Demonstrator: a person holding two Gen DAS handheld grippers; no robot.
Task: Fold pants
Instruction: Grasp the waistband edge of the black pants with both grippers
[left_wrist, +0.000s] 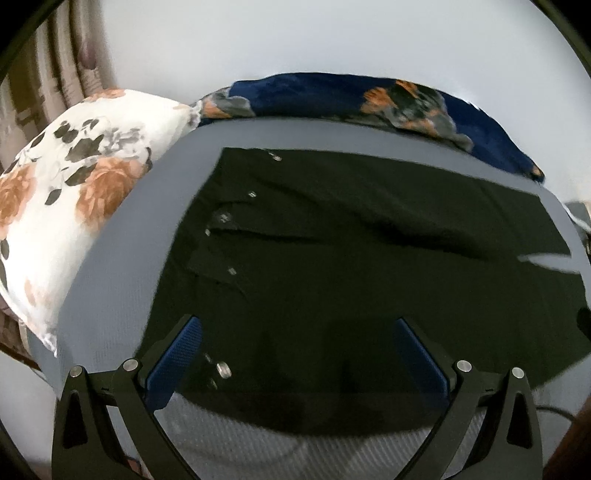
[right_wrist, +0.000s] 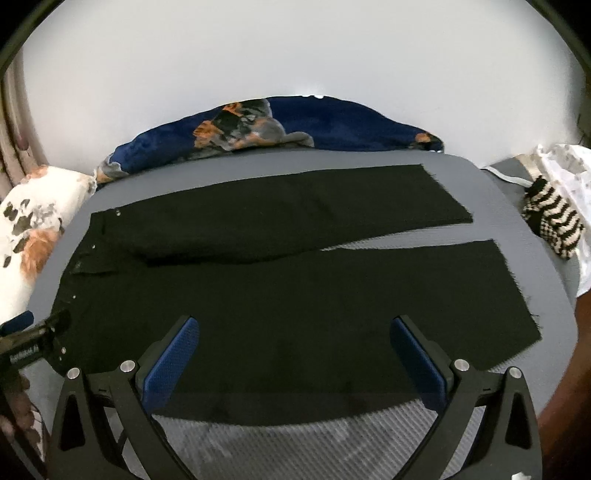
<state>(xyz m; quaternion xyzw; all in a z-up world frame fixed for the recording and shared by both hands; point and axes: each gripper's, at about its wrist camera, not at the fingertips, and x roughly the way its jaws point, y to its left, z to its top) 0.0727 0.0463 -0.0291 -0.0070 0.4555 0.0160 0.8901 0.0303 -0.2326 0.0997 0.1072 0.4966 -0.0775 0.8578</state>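
Note:
Black pants (right_wrist: 280, 280) lie flat on a grey bed sheet (right_wrist: 517, 221), waist at the left, both legs running right with a narrow gap between them. In the left wrist view the pants (left_wrist: 351, 258) show the waistband with metal buttons (left_wrist: 224, 370). My left gripper (left_wrist: 297, 354) is open, hovering over the near waist corner. My right gripper (right_wrist: 295, 350) is open above the near leg's front edge. The left gripper also shows at the far left of the right wrist view (right_wrist: 33, 338).
A white floral pillow (left_wrist: 62, 206) lies left of the pants. A dark blue floral blanket (right_wrist: 295, 125) is bunched along the far edge against a white wall. A striped black-and-cream item (right_wrist: 552, 225) and white cloth (right_wrist: 565, 170) sit at the right.

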